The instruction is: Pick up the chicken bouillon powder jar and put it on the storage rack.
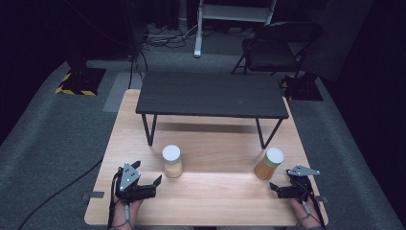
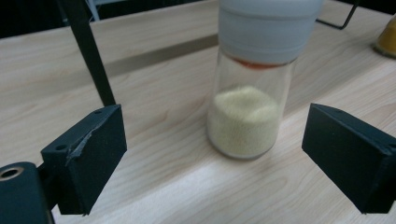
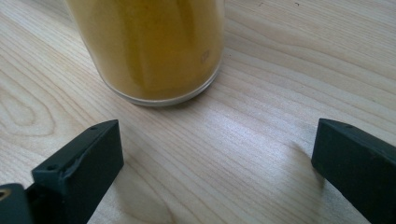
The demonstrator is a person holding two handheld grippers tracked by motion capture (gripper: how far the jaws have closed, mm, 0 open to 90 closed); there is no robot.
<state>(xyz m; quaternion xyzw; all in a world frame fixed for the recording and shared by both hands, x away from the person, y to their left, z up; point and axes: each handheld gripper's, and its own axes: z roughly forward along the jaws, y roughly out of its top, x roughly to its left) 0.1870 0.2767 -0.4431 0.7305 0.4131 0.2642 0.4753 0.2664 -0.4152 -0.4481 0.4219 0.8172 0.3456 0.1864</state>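
Two jars stand on the wooden table (image 1: 215, 201). On the left is a glass jar with a white lid (image 1: 172, 162), part full of pale yellow grains. My left gripper (image 1: 149, 171) lies just left of it and in front, open; in the left gripper view the jar (image 2: 250, 93) stands a little beyond the gripper (image 2: 212, 135), untouched. On the right stands a jar of orange-yellow powder (image 1: 269, 164) with a pale lid. My right gripper (image 1: 280, 179) is open, close in front of it; in the right gripper view the jar (image 3: 149, 46) is beyond the gripper (image 3: 217, 140), toward its left jaw.
A low black bench (image 1: 210, 93) on thin metal legs stands across the far half of the table; one leg (image 2: 88, 51) rises left of the white-lidded jar. Beyond the table are a folding chair (image 1: 275, 45) and cables on grey carpet.
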